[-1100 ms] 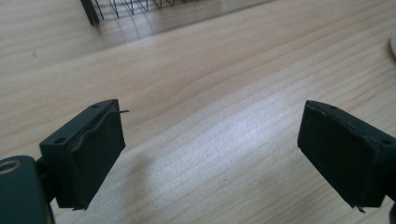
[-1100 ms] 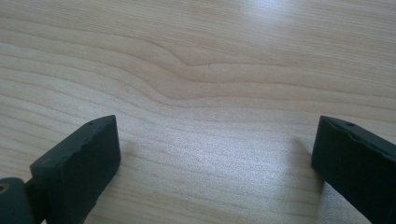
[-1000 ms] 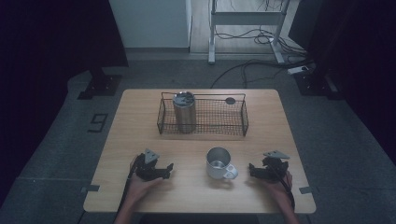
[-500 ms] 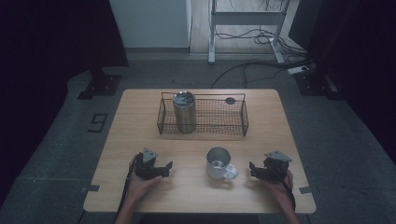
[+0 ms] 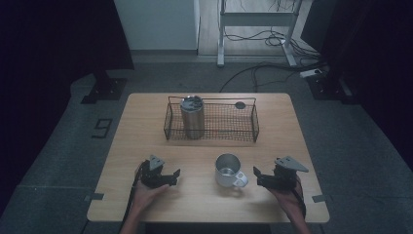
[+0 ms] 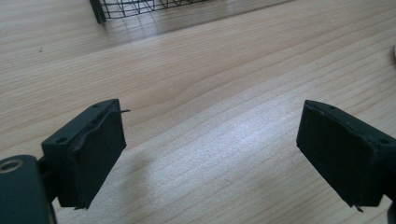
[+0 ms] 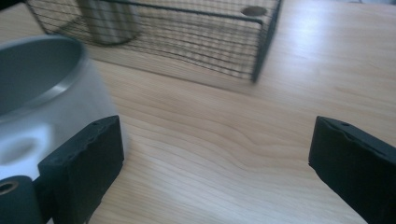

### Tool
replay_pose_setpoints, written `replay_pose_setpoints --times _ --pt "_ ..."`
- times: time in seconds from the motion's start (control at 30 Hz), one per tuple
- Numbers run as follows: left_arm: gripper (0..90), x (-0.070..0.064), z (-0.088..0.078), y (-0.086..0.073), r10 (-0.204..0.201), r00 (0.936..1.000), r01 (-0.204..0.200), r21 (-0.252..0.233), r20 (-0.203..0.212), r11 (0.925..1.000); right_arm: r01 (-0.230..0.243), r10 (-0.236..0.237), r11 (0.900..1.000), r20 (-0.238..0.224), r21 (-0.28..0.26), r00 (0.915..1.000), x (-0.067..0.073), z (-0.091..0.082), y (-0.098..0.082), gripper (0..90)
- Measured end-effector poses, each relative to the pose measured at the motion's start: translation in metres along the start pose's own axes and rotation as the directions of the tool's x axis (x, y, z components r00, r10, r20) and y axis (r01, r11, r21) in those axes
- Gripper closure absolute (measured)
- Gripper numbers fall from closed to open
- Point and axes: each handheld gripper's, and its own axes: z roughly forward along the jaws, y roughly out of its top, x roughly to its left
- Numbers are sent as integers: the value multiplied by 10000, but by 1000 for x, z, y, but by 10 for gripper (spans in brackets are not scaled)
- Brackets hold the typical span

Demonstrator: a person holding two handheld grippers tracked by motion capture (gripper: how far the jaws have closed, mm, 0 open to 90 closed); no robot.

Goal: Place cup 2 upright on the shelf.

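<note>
The shiny round steel mug [image 5: 227, 169] is standing upright near the front of the pale wooden table [image 5: 146, 126], mouth up, handle pointing at the right gripper [image 5: 259, 177]. Its base is getting cut off in the right gripper view. The right gripper's jaws have been closing a bit, still apart, nothing between them; the left gripper [image 5: 171, 176] is sitting open too.

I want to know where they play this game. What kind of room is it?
Probably a lab or studio for recording, not a home. A lone wooden table stands on grey carpet with a floor marker "9" beside it, cables trail across the floor, and dark curtains hang around.
</note>
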Motion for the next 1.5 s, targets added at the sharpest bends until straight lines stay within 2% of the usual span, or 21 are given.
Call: replay_pose_setpoints --times 0.07,0.23,0.27,0.4,0.77,1.37,1.5 --pt "80 -1 1 -1 2 10000 -2 8 33 10000 48 -48 10000 -101 -37 9999 3 -1 2 30" --pt "80 -4 3 -1 20 9999 -20 57 98 10000 276 -286 9995 -646 -157 9975 21 -3 9 27" --pt "80 -4 3 -1 46 9999 -47 73 89 10000 422 -434 9990 -841 -159 9955 29 -2 12 25" --pt "80 -5 3 -2 57 10000 -58 104 64 9999 517 -534 9985 -1115 -187 9923 40 -2 16 24" --pt "85 -5 4 -3 92 9999 -90 195 -116 9998 638 -630 9980 -1575 -3 9855 59 4 22 19" --pt "85 -4 3 -4 7 9998 -4 153 -175 9999 897 -813 9955 -2129 299 9737 80 13 29 2" --pt "85 -4 4 -4 19 9999 -16 190 -153 9998 1088 -983 9934 -2166 373 9713 86 16 31 0"
